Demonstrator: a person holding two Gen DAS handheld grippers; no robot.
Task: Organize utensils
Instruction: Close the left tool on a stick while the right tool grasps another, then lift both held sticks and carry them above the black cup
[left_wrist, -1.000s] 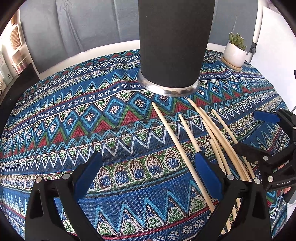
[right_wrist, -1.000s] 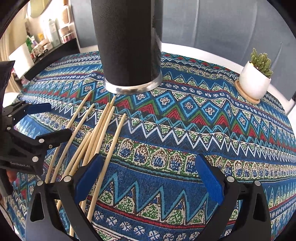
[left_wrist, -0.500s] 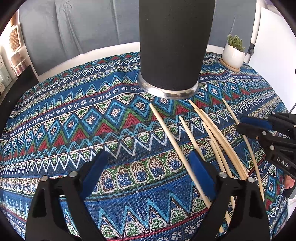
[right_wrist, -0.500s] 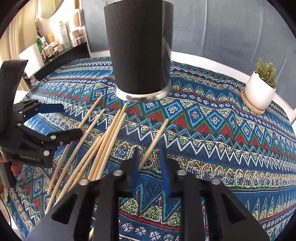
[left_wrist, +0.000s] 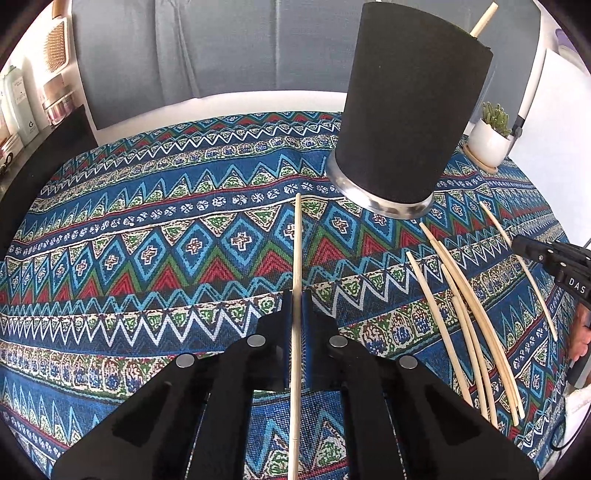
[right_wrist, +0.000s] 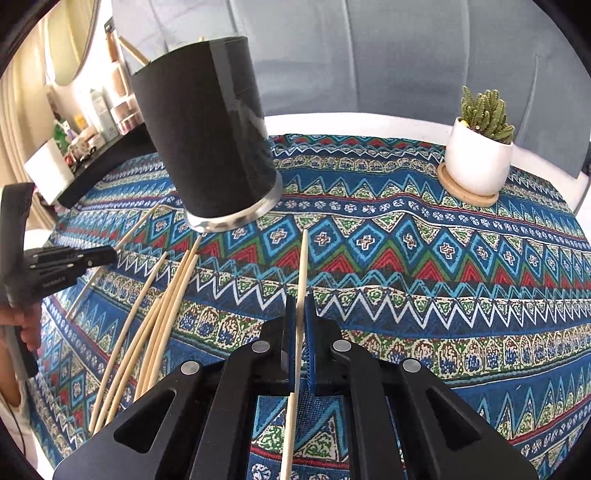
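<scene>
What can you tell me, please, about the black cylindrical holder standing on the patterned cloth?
The black cylindrical holder is a tall, matte black tube with a shiny metal ring around its base. It stands upright on the blue patterned tablecloth, well left of the potted cactus. Wooden stick ends poke out of its open top. Loose wooden chopsticks lie on the cloth in front of it, tips near its base. Neither claw touches it.

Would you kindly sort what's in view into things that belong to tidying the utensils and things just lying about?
Part of the job:
- chopstick in the left gripper
- chopstick in the right gripper
- loose chopsticks on the cloth
- black holder

Just lying about:
- potted cactus
- patterned tablecloth
- shelf bottles
</scene>
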